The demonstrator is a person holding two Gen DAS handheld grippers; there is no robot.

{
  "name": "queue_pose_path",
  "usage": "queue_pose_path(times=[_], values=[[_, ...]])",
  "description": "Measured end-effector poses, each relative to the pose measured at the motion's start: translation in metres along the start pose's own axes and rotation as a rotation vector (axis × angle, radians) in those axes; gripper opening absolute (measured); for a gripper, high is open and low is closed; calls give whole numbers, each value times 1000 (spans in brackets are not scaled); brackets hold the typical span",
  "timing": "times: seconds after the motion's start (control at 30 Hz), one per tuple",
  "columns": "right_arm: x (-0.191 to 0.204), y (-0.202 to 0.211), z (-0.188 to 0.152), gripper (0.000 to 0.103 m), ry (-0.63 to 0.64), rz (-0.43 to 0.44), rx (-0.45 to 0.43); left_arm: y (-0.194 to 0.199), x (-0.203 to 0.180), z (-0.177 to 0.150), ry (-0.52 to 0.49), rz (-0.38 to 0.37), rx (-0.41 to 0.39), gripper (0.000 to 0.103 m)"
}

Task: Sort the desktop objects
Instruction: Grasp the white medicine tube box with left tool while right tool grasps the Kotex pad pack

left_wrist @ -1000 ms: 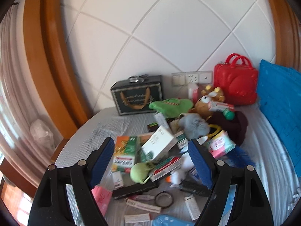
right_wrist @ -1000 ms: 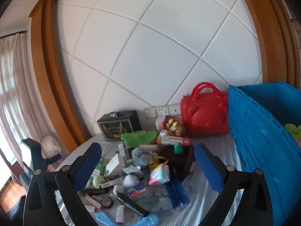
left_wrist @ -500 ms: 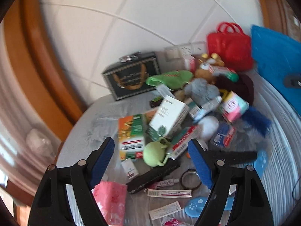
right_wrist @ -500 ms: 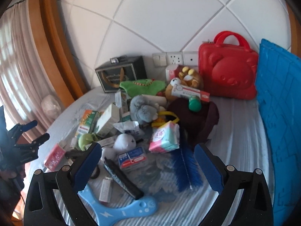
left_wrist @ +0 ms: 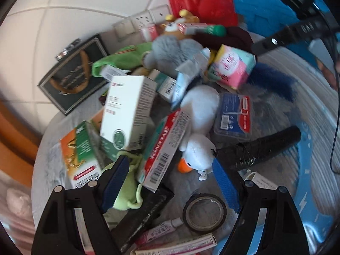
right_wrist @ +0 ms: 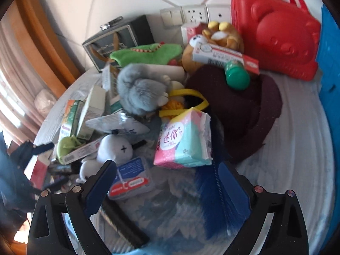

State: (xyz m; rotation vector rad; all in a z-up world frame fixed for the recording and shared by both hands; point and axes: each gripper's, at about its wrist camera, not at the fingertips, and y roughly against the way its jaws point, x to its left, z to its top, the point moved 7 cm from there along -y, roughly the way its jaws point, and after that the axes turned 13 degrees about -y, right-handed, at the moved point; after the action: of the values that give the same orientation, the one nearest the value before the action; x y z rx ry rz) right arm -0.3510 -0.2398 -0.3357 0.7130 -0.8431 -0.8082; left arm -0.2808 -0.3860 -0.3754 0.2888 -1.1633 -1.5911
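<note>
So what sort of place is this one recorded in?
Most likely a room in a home, not a lab. A table stands against a white tiled wall with sockets, beside wooden trim and a curtain, and is heaped with household clutter: stuffed toys, medicine boxes, a tissue pack, a red case.

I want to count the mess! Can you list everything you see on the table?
red plastic bear case: 1, red, back right by wall
dark gift box: 1, black-green, back left
grey fluffy toy: 1, grey, pile middle
white plush duck: 1, white, pile front
pink-teal tissue pack: 1, centre
green-capped bottle: 1, on maroon cloth
black tape roll: 1, front
blue crate: 1, far right
left gripper: 1, open
right gripper: 1, open
</note>
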Motion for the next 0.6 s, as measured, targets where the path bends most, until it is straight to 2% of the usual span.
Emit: queue_pose_path(times=[0.17,0.33,0.37,0.6], values=[[-5,-16,6,98,-8,2,19,-20,7,0,-74,-9,8,81],[-3,-29,9,98,-11,21,47,-28,19,-2,-100,-101,-32,80],[-4,-30,10,98,-14,19,49,-29,21,-3,-109,-111,-34,76],[-5,-31,14,98,-22,19,48,-32,31,-8,-162,-103,-13,73]])
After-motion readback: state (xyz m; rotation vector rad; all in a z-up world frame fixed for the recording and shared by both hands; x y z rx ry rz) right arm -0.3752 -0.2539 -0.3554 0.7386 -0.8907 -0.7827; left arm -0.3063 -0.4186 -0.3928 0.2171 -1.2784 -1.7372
